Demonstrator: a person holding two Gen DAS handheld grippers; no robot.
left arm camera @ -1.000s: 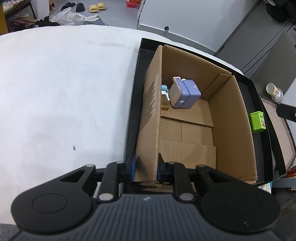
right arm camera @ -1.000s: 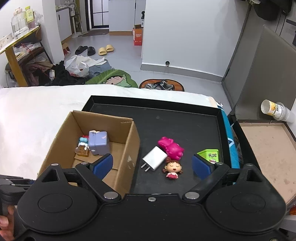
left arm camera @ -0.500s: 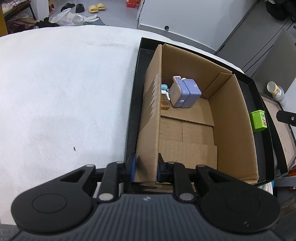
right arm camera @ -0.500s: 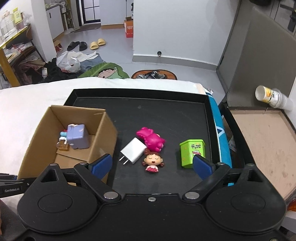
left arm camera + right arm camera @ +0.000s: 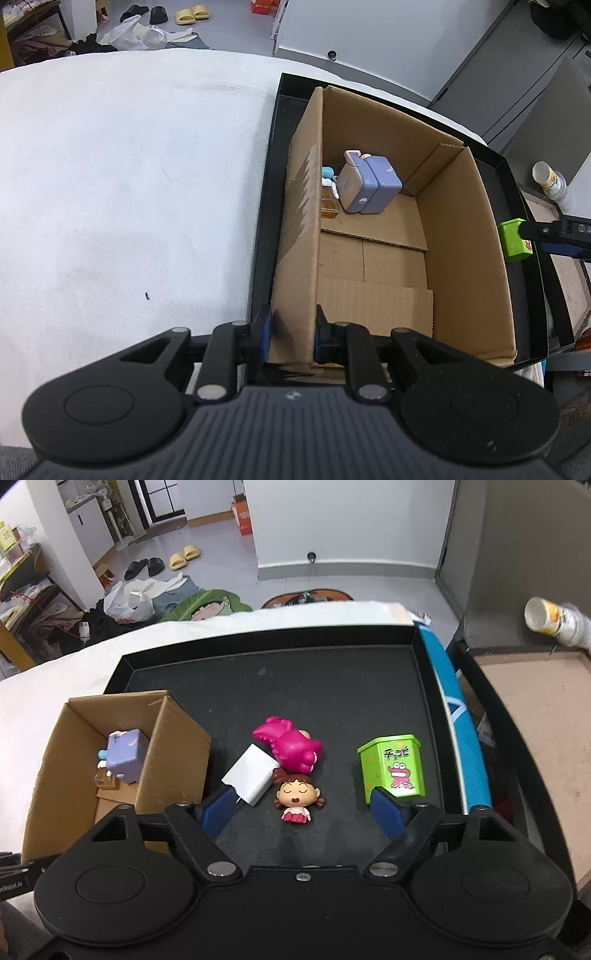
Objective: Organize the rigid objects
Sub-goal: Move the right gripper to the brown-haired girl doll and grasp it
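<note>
My left gripper [image 5: 290,334] is shut on the near left wall of the cardboard box [image 5: 301,236], which sits in the black tray [image 5: 264,206]. Inside the box lie a purple block toy [image 5: 369,186] and a small amber bottle [image 5: 328,206]. My right gripper [image 5: 301,808] is open above the tray floor [image 5: 295,686], with a girl figurine [image 5: 297,794] between its fingers. A white charger [image 5: 251,773], a pink toy [image 5: 291,744] and a green box [image 5: 393,770] lie just beyond. The cardboard box [image 5: 173,746] stands to its left.
The tray rests on a white cloth table [image 5: 129,184]. A brown board [image 5: 535,716] and a tipped cup [image 5: 552,620] are to the right. The green box [image 5: 513,240] and the right gripper's finger [image 5: 554,230] show at the left view's right edge.
My right gripper has moved right and forward over the tray, from beside the cardboard box to around the girl figurine. My left gripper has kept hold of the box wall.
</note>
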